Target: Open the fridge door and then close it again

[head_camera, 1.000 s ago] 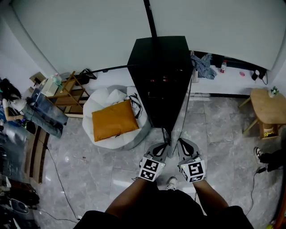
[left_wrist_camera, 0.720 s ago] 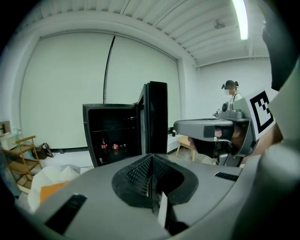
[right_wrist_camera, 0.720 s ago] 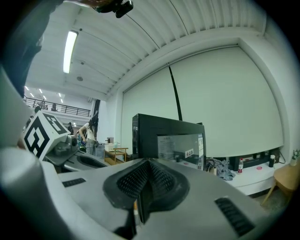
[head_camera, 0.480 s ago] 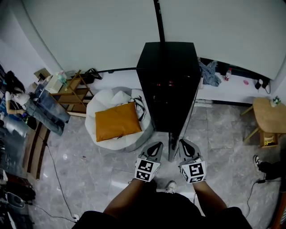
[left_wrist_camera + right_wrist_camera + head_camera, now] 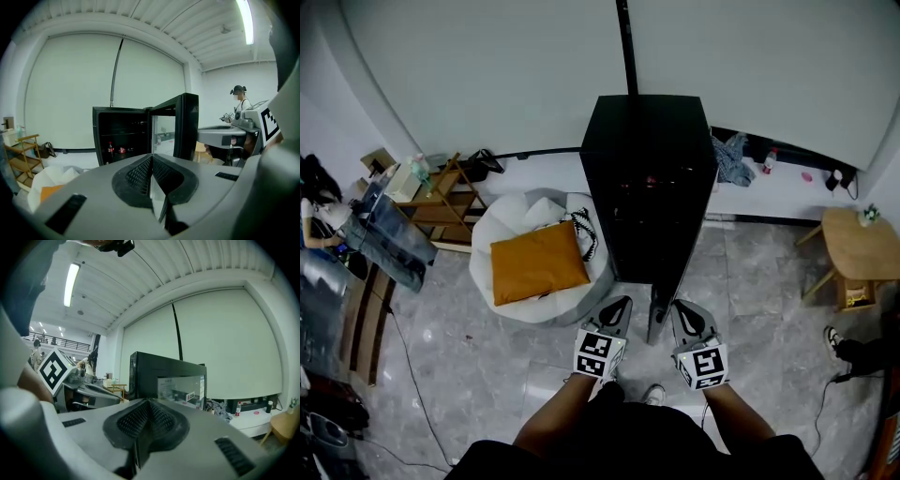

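Standing wide open, the door (image 5: 656, 315) of the black fridge (image 5: 649, 178) swings out toward the person, with its free edge between the two tools. The fridge stands against the pale wall, beside a white beanbag (image 5: 530, 272) that carries an orange cushion (image 5: 539, 262).

The left hand-held gripper (image 5: 617, 307) is just beside the door's inner face, and its jaws are pressed together on nothing. The right hand-held gripper (image 5: 682, 311) is just beside the outer face, and its ribbed pads also meet with nothing between them. From above it cannot be told whether either one touches the door.

The door should handle as a stiff, fairly heavy slab, a dark frame around a glass pane, swinging freely on its hinge. The glass is smooth and the more fragile part. The frame at the free edge, farthest from the hinge, looks like the best place to press or hook, and little force should be needed there. For closing, a flat push from the outer side, where the right tool waits, would probably do, and the last stretch likely needs a firm finish to seat the seal.

By count there are one fridge, one door and two grippers. Inside the cabinet one dark bottle (image 5: 111, 151) stands on a shelf, with what may be a couple of small red items beside it, too small to be sure.
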Motion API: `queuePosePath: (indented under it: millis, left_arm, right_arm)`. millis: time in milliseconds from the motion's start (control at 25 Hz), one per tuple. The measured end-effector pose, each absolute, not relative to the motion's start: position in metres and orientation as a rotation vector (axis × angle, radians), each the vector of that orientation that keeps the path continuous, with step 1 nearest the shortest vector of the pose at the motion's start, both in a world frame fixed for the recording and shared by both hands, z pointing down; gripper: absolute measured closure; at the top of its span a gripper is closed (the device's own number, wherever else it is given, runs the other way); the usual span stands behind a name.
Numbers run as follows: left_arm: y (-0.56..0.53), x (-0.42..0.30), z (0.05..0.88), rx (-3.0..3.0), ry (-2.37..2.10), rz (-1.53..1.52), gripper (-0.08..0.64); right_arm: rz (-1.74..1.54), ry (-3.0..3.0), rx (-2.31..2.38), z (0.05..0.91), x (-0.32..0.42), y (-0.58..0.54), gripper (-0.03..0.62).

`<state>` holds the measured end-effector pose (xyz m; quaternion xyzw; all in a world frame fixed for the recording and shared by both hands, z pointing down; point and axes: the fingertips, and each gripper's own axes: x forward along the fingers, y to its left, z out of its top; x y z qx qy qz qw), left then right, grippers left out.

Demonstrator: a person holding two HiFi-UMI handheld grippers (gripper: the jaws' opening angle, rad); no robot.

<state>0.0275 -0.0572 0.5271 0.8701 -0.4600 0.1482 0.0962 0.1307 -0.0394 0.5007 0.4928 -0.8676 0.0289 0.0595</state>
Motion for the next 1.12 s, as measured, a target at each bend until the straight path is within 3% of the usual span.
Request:
queuePosePath:
  millis: [1120]
  left_arm:
    - [-0.090,-0.001,0.514,2.559,-1.366,0.302,0.538]
  right_arm:
    - [0.129,-2.645,1.472,0.502,0.099,-0.060,0.575]
